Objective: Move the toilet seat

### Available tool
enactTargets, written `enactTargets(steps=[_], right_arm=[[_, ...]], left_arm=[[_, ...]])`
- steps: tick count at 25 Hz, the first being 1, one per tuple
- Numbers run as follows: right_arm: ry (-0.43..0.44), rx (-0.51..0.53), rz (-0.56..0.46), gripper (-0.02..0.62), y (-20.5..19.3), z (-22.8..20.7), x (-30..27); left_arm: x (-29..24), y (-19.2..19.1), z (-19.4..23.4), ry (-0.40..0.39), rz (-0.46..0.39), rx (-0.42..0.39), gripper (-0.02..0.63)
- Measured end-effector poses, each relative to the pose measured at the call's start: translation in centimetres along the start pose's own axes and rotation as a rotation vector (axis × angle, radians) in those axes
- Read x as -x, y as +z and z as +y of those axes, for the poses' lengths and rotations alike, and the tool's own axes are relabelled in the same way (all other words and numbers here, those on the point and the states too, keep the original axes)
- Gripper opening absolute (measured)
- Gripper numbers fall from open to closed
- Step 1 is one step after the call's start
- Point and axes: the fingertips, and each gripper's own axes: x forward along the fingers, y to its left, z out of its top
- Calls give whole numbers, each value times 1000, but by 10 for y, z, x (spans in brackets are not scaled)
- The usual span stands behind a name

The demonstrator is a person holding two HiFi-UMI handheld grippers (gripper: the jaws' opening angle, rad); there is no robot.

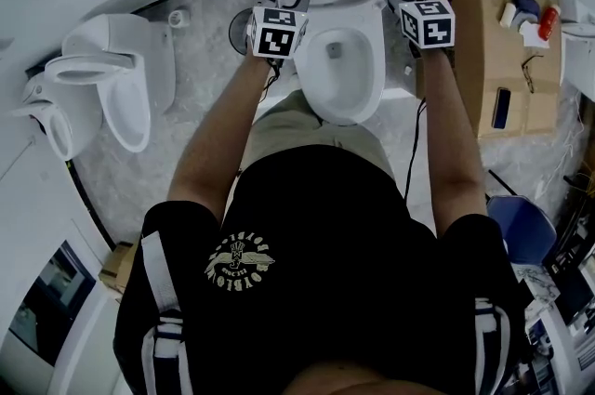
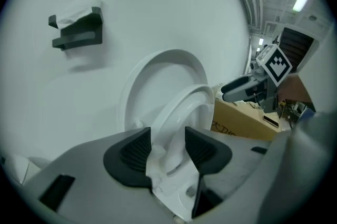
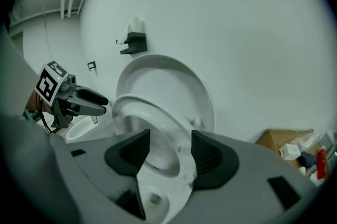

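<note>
We have the toilet seat (image 3: 138,108) half raised, tilted between the bowl (image 1: 342,96) and the upright lid (image 3: 171,80). Our left gripper (image 2: 167,146) clamps its left rim in wide-set jaws, and our right gripper (image 3: 169,152) grips the right rim likewise. The bowl shows only its dark outlet. To the right, a cardboard box (image 1: 465,59) carries small packets.

Dim, cool light; fisheye-warped edges
</note>
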Motion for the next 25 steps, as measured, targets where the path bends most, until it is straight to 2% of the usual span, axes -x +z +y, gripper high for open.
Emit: enactTargets(steps=[3,7,9,13,16,22,25], right_arm=[[-5,24,-68,259,5,11,36],[23,66,-161,247,10,28,91],[13,97,-205,186,14,32,118],[2,138,-300,119,27,45,170],[-1,156,-358,67,36,56,203],[43,211,-443,44,49,82,254],[54,234,-456,34,50,92,275]], left_arm=[[35,19,-14,15,-101,-5,209],[84,48,-46,29,-247,-25,122],[109,63,-61,51,-306,-51,77],[156,84,-90,77,-404,-84,43],[187,91,-107,80,-450,-69,31],[242,99,-123,142,-497,-23,25],[265,101,-136,158,-520,-58,25]])
